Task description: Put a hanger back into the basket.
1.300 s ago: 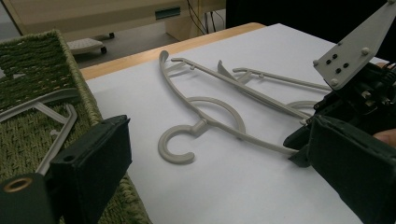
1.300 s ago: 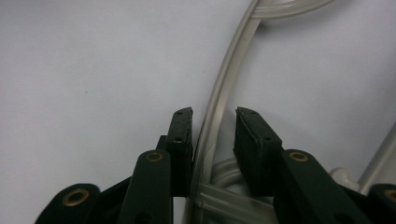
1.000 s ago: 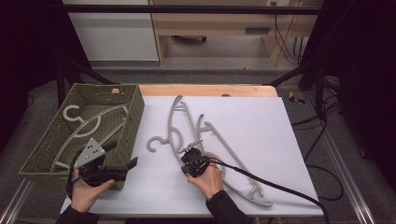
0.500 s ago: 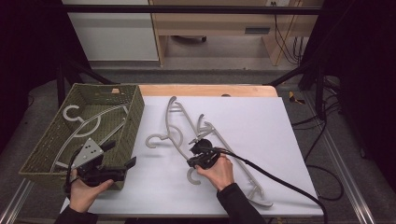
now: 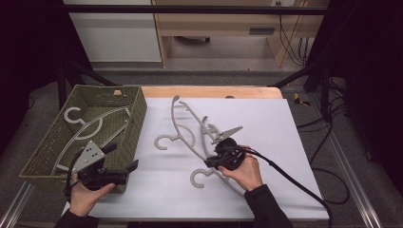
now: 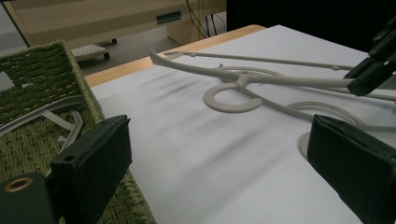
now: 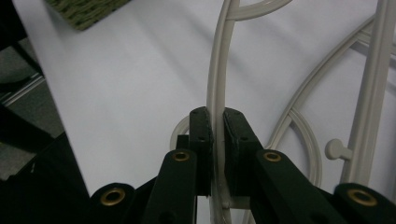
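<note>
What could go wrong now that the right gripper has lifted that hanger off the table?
The right gripper pinches the hanger near one end, so the long free end could swing or twist out. A second hanger lies right beside it; their hooks may snag. The basket already holds a hanger, which could block its drop.

Two black jaws of the left gripper (image 6: 224, 172) stand wide apart at the bottom of the left gripper view, nothing between them but the white tabletop (image 6: 187, 154). Beyond them a pale grey plastic hanger (image 6: 243, 79) is lifted off the surface, its hook (image 6: 231, 98) curled just beneath the bar, one arm running towards the tabletop's far wooden edge (image 6: 140, 65). At the right edge the right gripper (image 6: 373, 74) clamps that hanger's bar. A second hanger (image 6: 327, 112) lies flat nearby. At left, a green woven basket (image 6: 42, 79) holds more hangers (image 6: 51, 116).
</note>
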Tool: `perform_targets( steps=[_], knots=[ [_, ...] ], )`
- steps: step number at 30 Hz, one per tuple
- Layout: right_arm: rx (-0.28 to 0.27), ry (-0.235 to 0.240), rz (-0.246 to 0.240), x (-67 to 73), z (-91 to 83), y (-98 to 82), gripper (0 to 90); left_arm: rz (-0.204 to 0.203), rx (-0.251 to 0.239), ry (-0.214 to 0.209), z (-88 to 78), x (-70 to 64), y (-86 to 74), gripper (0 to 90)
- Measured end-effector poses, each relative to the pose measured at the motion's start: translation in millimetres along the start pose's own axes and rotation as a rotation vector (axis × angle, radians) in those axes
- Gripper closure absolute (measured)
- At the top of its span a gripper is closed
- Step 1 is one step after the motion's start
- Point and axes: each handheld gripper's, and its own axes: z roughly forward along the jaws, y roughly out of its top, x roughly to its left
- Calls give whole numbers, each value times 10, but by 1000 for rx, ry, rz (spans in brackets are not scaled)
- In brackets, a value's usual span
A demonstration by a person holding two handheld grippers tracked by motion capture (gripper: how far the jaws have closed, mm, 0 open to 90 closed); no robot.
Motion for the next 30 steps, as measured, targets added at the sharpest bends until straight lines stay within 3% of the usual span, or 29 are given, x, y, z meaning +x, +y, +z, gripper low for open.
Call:
perform_targets(
  steps=[5, 11, 18, 24, 25, 30],
  knots=[
    [-1, 69, -64, -12, -211, -115, 828, 48, 17, -6, -16, -26, 33, 59],
    [-1, 158, -107, -51, -358, -266, 828, 122, 47, -29, -2, -80, 63, 57],
    [13, 234, -158, -34, -411, -414, 828, 267, 132, -56, 134, -223, 127, 52],
    [13, 302, -193, 13, -415, -481, 828, 357, 185, -106, 234, -344, 132, 54],
    [19, 305, -187, 23, -424, -486, 827, 387, 203, -109, 248, -355, 137, 56],
    [19, 352, -210, 43, -444, -498, 828, 463, 231, -125, 338, -418, 159, 79]
  ],
)
